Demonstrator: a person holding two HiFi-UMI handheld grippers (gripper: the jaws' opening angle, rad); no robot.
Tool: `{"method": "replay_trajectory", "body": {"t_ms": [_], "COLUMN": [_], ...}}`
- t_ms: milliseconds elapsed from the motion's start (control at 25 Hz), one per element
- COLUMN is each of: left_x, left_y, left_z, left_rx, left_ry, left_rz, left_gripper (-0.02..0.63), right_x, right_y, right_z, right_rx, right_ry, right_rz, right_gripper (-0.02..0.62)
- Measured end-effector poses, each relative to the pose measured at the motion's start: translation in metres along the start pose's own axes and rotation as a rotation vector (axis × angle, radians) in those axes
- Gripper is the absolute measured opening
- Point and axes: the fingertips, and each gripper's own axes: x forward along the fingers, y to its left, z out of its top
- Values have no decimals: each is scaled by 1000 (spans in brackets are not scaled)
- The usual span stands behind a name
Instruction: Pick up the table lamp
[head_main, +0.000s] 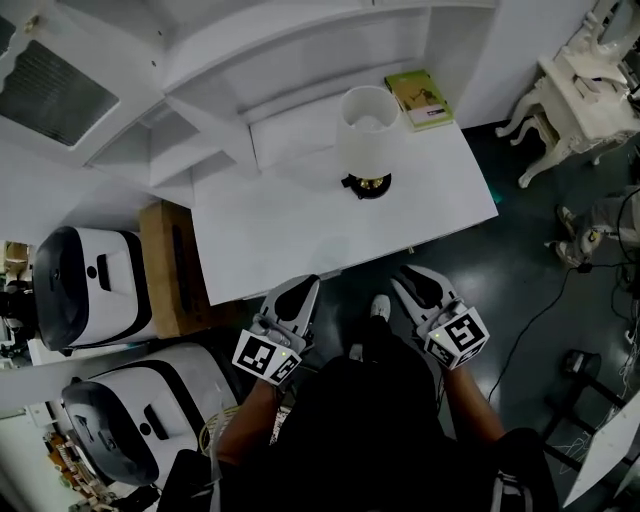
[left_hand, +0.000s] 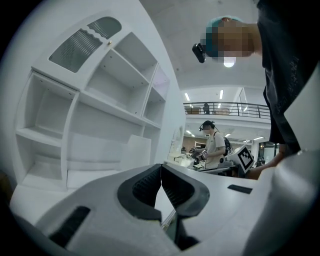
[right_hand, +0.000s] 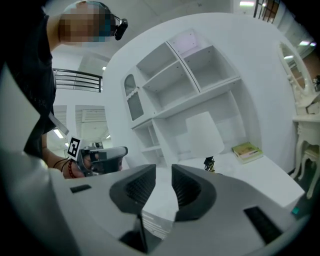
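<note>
The table lamp has a white shade and a small dark and gold base; it stands upright at the back middle of the white desk. In the right gripper view the lamp stands ahead, slightly to the right. My left gripper hovers at the desk's front edge, well short of the lamp, and its jaws touch at the tips with nothing between them. My right gripper is held beside it at the same edge; its jaws stand a narrow gap apart and hold nothing.
A green book lies on the desk just right of the lamp. White shelving rises behind the desk. A wooden box and white-and-black machines stand at the left, an ornate white table at the right.
</note>
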Motion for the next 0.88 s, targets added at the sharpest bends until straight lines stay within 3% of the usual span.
{"method": "replay_trajectory", "body": {"t_ms": [440, 680, 880], "left_x": [36, 64, 83], "left_y": [44, 54, 64], "left_z": [-5, -18, -50], "left_rx": [-35, -18, -5], "left_ry": [-10, 7, 30], "left_rz": [94, 46, 7], "left_gripper": [18, 18, 18], "right_x": [67, 99, 124], "right_y": [-66, -105, -136], "right_z": [-7, -22, -55], "right_rx": [-89, -90, -94], "right_ry": [56, 65, 105], "right_rz": [36, -14, -40], "right_gripper": [103, 103, 103]}}
